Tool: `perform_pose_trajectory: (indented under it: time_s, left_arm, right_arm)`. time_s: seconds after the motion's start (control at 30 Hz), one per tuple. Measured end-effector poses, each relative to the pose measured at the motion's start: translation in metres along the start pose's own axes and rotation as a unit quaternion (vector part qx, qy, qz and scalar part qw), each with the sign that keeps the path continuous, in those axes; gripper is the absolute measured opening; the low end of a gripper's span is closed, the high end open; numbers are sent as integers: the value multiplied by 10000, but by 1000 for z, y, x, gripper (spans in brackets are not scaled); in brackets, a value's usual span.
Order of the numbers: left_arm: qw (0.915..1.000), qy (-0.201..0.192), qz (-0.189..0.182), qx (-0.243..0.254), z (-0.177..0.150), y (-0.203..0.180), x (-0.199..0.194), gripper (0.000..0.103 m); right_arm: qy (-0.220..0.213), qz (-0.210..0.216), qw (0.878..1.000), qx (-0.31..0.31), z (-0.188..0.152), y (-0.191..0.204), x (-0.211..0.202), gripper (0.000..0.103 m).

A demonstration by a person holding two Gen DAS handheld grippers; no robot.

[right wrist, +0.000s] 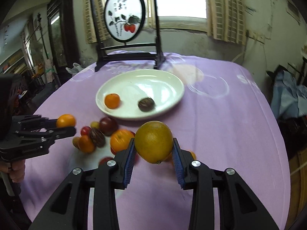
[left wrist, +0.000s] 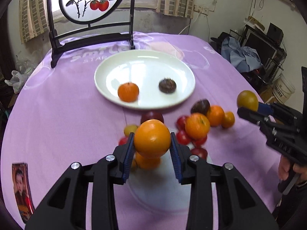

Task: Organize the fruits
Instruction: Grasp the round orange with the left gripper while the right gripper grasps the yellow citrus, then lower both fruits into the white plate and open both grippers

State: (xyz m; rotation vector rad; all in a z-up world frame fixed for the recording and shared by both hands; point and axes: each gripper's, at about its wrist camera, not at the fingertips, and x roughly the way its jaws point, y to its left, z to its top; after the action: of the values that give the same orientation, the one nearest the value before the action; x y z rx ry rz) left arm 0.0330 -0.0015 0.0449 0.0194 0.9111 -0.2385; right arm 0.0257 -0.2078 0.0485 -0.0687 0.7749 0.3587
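In the left wrist view my left gripper is shut on an orange, held above a loose pile of oranges and red and dark fruits on the purple cloth. In the right wrist view my right gripper is shut on a yellow-green citrus, also raised off the cloth. Each gripper shows in the other's view: the right gripper at the right, the left gripper at the left. Beyond the pile, a white plate holds a small orange and a dark brown fruit.
A round painted screen on a black stand rises behind the plate. A magazine lies at the near left edge of the purple tablecloth. A person's hand grips the right handle. Room clutter lies beyond the table's right side.
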Motion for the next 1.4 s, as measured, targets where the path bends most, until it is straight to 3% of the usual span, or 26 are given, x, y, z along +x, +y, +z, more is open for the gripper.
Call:
perform_pose_trajectory:
  time_s: [0.23,0.43,0.7,0.8,0.9,0.97,1.03,1.13,1.4]
  left_arm:
    - [9994,57,315,-116,60,16,49,35]
    - [9983,261,482,-176,99,21,106,35]
    - [9966,569,498,-331,111,26,150,35]
    - [9963,501,585,-393,109,28,144,52]
    - [9969,318,620,-372,108,28,127,56]
    - [9967,226,689,-355,106,28,113,65]
    - [9960,95,787,-415,98,30,97,77]
    - [9961,-38,742,-469,80,31,73,84]
    - [9961,-79,756,-444,9,30,33,88]
  right_arm:
    - [240,21,9995,-184,39,21,58,37]
    - [576,15,9982,-159,51,23,102,37]
    - [848,182,9962,-125,53,28,133,38]
    - [845,230,9961,93,51,24,135,44]
    - [766,281,9966,144,47,22,125,45]
    - [658,241,9975,105,43,20,112,47]
    - [619,200,9978,155,38,15,100,55]
    - [464,94,9987,204,26,6,78,59]
    - [273,-136,9985,448,-18,-19,20,66]
